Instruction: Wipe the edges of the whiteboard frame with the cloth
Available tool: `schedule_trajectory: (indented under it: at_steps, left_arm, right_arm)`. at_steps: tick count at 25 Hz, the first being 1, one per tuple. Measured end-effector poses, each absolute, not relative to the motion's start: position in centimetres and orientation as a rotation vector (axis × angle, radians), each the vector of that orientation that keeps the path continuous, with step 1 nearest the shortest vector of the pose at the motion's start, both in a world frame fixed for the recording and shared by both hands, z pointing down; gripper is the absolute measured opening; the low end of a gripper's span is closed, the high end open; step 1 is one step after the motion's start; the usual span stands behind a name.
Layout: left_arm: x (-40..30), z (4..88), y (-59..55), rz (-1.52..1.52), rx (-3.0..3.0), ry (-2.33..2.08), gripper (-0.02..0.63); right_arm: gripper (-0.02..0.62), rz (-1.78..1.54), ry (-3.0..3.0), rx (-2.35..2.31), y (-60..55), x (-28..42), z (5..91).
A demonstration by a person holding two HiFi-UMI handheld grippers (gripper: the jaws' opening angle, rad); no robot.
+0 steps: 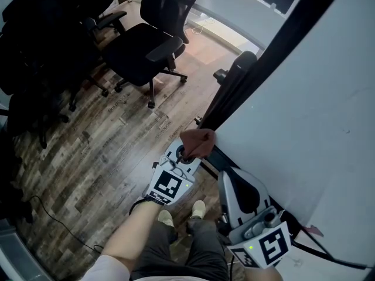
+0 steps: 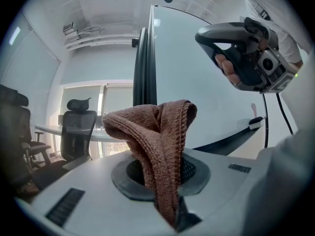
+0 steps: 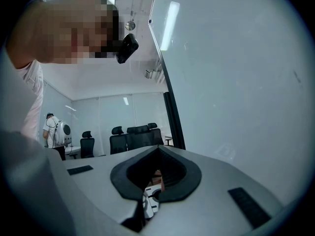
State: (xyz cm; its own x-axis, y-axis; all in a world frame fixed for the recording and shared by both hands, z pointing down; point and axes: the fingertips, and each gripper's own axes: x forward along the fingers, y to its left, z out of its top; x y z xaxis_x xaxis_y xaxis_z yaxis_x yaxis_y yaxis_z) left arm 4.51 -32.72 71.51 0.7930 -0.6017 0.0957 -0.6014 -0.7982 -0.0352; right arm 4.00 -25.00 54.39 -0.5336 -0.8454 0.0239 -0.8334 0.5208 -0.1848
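A brown cloth (image 1: 198, 142) is clamped in my left gripper (image 1: 188, 154) and rests against the lower end of the whiteboard's black frame edge (image 1: 263, 57), which runs diagonally up to the right. In the left gripper view the cloth (image 2: 157, 141) folds over the shut jaws of the left gripper (image 2: 160, 176), with the frame edge (image 2: 144, 68) upright just behind it. My right gripper (image 1: 234, 177) hangs lower right, close to the white board face (image 1: 316, 110), touching nothing. The right gripper (image 3: 158, 149) has its jaws together and empty.
Black office chairs (image 1: 149, 45) stand on the wooden floor to the upper left. A thin cable (image 1: 53, 215) lies at the lower left. The board's stand foot (image 1: 221, 75) sticks out near the frame. A person (image 3: 54, 132) stands far back beside more chairs.
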Motion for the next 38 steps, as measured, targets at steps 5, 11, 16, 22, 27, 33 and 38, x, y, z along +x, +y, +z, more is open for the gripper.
schedule_trajectory:
  at_steps: [5, 11, 16, 22, 27, 33, 38]
  left_arm:
    - [4.0, 72.4, -32.0, -0.189, -3.003, 1.034, 0.064]
    - [2.3, 69.4, -30.5, -0.218, -2.99, 1.065, 0.064]
    - [0.6, 64.5, -28.2, -0.24, -2.965, 1.066, 0.064]
    - [-0.5, 58.2, -25.6, -0.255, -2.918, 1.047, 0.064]
    - [-1.3, 53.3, -24.3, -0.205, -2.937, 1.085, 0.064]
    - [-2.9, 47.2, -22.8, -0.153, -2.91, 1.097, 0.064]
    - [-3.7, 42.2, -21.8, -0.111, -2.882, 1.09, 0.064]
  right_arm:
    - [0.002, -0.279, 2.679, -1.496, -24.5, 4.1, 54.3]
    - [0.002, -0.302, 2.688, -1.492, -23.8, 4.0, 52.6]
    - [0.002, -0.32, 2.705, -1.48, -23.1, 3.2, 49.9]
    - [0.002, -0.309, 2.724, -1.487, -22.6, 2.7, 46.8]
    - [0.002, -0.283, 2.741, -1.489, -22.3, 2.1, 44.1]
    - [0.002, -0.251, 2.76, -1.45, -21.7, 0.6, 41.1]
    - [0.002, -0.225, 2.754, -1.439, -21.5, 0.1, 38.6]
